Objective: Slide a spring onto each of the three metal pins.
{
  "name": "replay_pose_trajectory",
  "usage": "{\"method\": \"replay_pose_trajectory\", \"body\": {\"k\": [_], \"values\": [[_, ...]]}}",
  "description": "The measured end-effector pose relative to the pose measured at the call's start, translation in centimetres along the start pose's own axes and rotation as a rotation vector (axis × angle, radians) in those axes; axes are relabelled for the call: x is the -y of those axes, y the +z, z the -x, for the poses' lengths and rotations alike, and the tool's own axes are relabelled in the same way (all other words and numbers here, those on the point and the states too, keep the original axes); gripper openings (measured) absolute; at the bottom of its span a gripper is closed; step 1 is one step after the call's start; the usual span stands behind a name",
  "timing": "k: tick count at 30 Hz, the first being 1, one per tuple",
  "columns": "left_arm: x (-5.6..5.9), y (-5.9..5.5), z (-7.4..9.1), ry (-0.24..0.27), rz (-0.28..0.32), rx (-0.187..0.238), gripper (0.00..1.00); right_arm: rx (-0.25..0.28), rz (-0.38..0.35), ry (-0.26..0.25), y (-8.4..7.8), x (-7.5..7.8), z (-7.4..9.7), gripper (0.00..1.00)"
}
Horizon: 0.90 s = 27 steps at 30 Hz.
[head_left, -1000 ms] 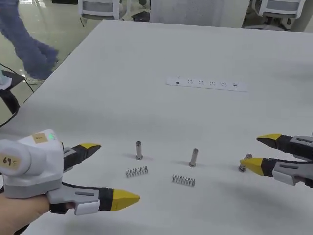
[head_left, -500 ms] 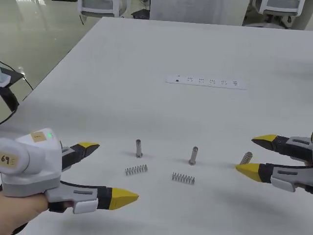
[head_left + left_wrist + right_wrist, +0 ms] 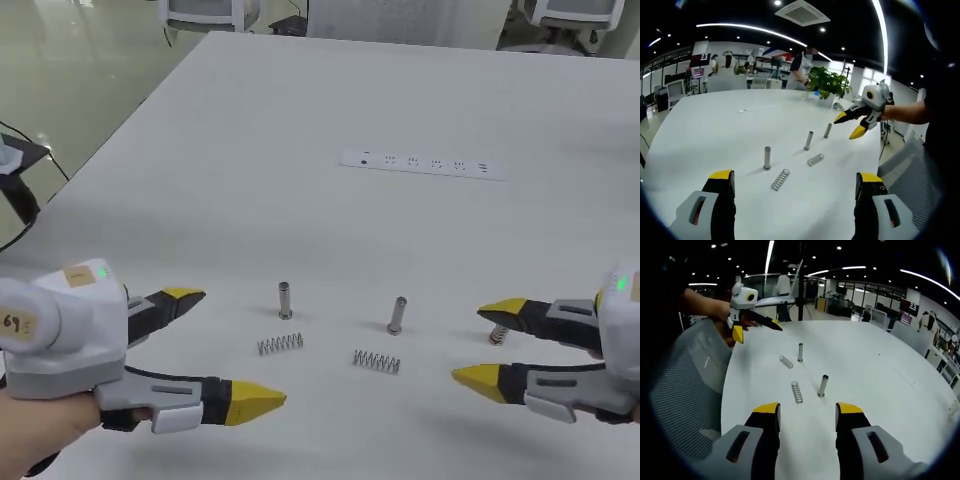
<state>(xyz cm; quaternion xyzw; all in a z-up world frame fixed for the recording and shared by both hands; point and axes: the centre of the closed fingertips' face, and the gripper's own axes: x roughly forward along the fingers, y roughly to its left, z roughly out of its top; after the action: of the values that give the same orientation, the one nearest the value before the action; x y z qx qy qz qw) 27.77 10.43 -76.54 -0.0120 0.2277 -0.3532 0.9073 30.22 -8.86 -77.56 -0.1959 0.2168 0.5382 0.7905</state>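
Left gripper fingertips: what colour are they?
Yellow fingertips on the left gripper, black behind them; clearest in the head view.

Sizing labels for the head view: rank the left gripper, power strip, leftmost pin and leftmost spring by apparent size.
1. left gripper, though nearness to the camera inflates it.
2. power strip.
3. leftmost spring and leftmost pin look alike; no ranking.
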Motion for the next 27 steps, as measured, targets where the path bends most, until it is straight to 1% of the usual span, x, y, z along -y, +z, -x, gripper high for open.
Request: {"method": "replay_pose_trajectory", "body": {"k": [2,4,8,12,19,27], "values": [[0.0,0.1,0.0,0.002,0.001,0.002,0.98,-0.003,0.003,0.007,0.0,-0.4,-0.2,0.43],[0.0,0.0,0.1,0.001,-0.001,0.0,0.98,-0.008,0.002,0.019,-0.4,-0.6,-0.4,0.43],[0.1,-0.1,0.0,-0.001,-0.001,-0.002,0.98,-0.015,0.001,0.029,-0.5,-1.0,-0.6,0.42],[0.3,-0.2,0.0,-0.004,-0.002,-0.006,0.98,-0.021,-0.009,0.031,-0.9,-1.1,-0.8,0.41],[0.2,-0.2,0.1,-0.004,0.0,-0.007,0.97,-0.054,-0.021,0.038,-2.1,-1.2,-1.3,0.4],[0.1,-0.3,0.1,-0.009,-0.002,-0.013,0.97,-0.069,-0.03,0.054,-2.5,-1.7,-2.2,0.39]]}}
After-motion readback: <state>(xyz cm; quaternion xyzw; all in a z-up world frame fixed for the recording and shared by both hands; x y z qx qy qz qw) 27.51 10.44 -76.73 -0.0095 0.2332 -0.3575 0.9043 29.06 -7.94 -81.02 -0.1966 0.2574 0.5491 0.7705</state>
